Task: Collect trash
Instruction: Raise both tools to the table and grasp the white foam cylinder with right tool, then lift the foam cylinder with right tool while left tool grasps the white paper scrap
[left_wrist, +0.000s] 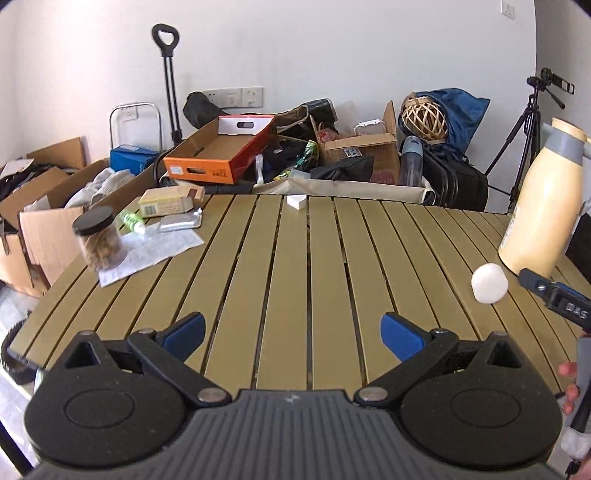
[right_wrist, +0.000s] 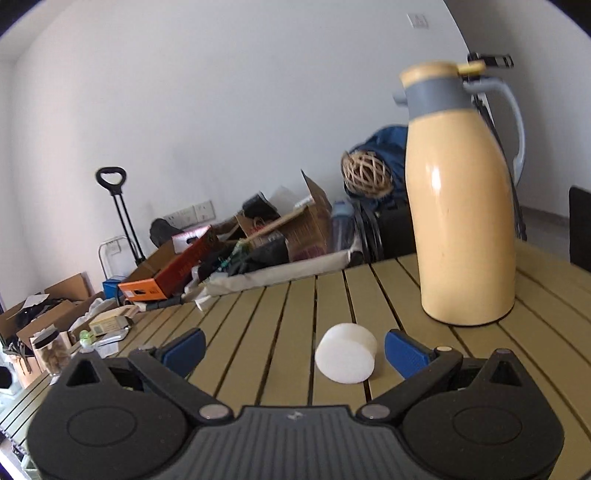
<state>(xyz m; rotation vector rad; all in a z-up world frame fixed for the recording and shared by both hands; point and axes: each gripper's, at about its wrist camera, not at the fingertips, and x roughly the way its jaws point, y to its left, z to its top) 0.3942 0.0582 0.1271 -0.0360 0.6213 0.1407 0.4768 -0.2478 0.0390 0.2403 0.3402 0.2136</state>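
left claw (left_wrist: 293, 334) wide open, empty, over worktop (left_wrist: 280, 266) | right claw (right_wrist: 295, 350) wide open, straddling white foam puck (right_wrist: 346, 350) | beige thermos jug (right_wrist: 458, 206) beside, right edge

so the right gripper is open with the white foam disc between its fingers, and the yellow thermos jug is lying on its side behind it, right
Not quite. The yellow thermos jug stands upright on the slatted table, as the right wrist view shows. The rest holds: the right gripper is open with the white foam disc between its fingers.
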